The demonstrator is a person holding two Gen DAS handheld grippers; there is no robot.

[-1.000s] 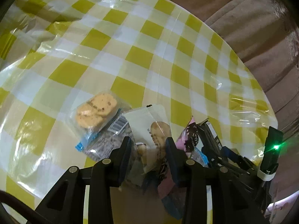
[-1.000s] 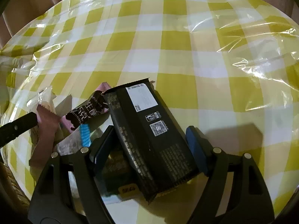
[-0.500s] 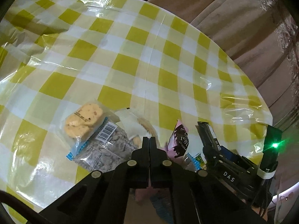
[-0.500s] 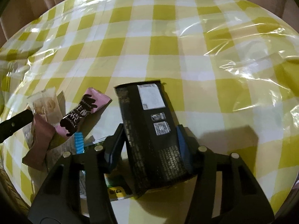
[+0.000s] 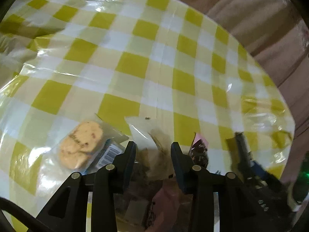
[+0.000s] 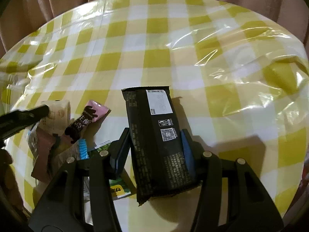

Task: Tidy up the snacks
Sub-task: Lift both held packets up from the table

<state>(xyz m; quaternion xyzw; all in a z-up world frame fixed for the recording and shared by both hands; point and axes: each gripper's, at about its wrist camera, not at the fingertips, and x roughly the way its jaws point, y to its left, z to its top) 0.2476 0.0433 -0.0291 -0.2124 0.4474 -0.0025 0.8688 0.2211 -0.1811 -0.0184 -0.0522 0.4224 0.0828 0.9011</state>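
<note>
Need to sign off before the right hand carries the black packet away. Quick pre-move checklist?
1. Right gripper shut on black packet: ok.
2. Grip central on the packet: not ok, it sits toward the near end.
3. Packet free of the pink-and-brown wrapper: ok.
4. Packet clear of the green wrapper under it: cannot tell.
5. Left gripper holding nothing: ok, jaws just opened; white packet loose between them.
</note>
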